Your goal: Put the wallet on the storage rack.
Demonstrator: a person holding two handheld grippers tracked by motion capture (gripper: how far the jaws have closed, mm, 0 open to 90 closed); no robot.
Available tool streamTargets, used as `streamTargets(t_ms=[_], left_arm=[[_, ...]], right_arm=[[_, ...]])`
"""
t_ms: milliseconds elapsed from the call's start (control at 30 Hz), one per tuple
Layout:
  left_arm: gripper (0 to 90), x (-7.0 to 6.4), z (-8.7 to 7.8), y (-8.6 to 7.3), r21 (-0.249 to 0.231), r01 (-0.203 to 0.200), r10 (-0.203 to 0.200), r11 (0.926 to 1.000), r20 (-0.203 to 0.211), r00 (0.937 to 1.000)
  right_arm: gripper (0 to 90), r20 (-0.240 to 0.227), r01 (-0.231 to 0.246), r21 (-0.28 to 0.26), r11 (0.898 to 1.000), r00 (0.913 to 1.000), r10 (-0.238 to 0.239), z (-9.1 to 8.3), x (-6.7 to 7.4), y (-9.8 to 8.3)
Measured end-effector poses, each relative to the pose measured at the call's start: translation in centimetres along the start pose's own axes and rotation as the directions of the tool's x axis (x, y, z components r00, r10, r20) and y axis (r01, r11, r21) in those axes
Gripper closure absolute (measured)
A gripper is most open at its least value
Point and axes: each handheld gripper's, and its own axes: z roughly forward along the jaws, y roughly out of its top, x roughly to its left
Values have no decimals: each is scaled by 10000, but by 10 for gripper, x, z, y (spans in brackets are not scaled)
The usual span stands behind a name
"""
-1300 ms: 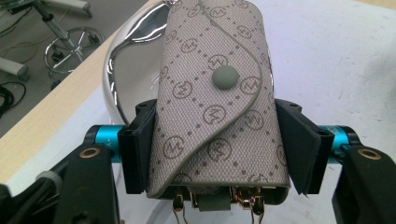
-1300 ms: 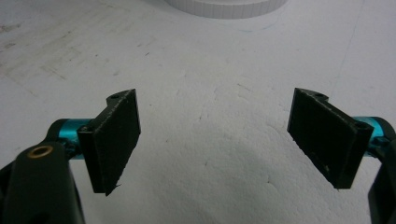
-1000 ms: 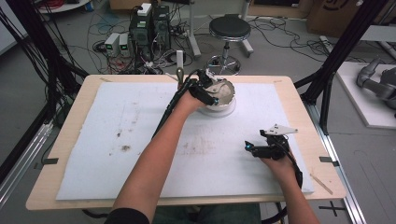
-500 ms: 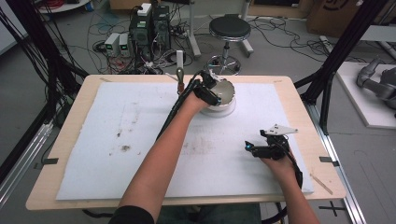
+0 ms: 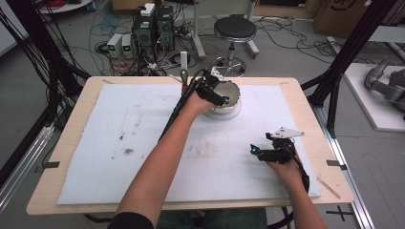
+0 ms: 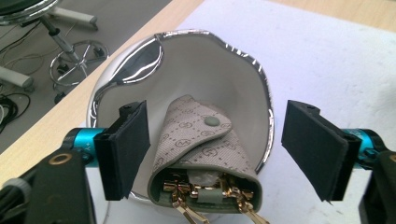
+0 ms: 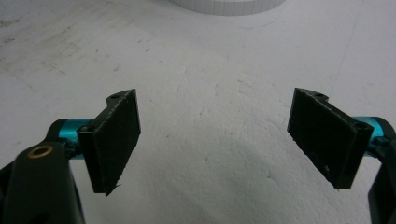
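I can see a small round logo printed again and again all over the grey key pouch (image 6: 205, 144) in the bowl (image 6: 224, 70). The marks are too tiny for me to read. I find no other words or numbers.

A round black stool (image 5: 234, 28) and computer boxes (image 5: 153, 26) stand among cables (image 5: 286, 28) beyond the wooden table (image 5: 76, 119).

My left arm stretches toward the table's far edge, its tool (image 5: 224, 98) tipped downward, jaws just opened wide with nothing pressed between the pads (image 6: 126, 147). My right tool (image 5: 255, 151) rests low near the right edge, jaws spread apart, gripping nothing
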Motion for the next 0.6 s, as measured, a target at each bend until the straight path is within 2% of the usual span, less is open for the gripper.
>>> streamTargets(t_ms=[167, 333, 600], left_arm=[[221, -2, -15, 1, -332, -74, 75, 9994, 16, 10000], [221, -1, -37, 1, -751, -86, 91, 9971, 66, 9999], [213, -5, -77, -14, -1425, -53, 60, 9898, 44, 10000]], right_arm=[[174, 2, -25, -12, 10000, 10000, 25, 0, 1, 0], [174, 20, 58, -47, 10000, 10000, -58, -1, 2, 0], [174, 55, 176, 15, 9998, 9998, -176, -1, 5, 2]])
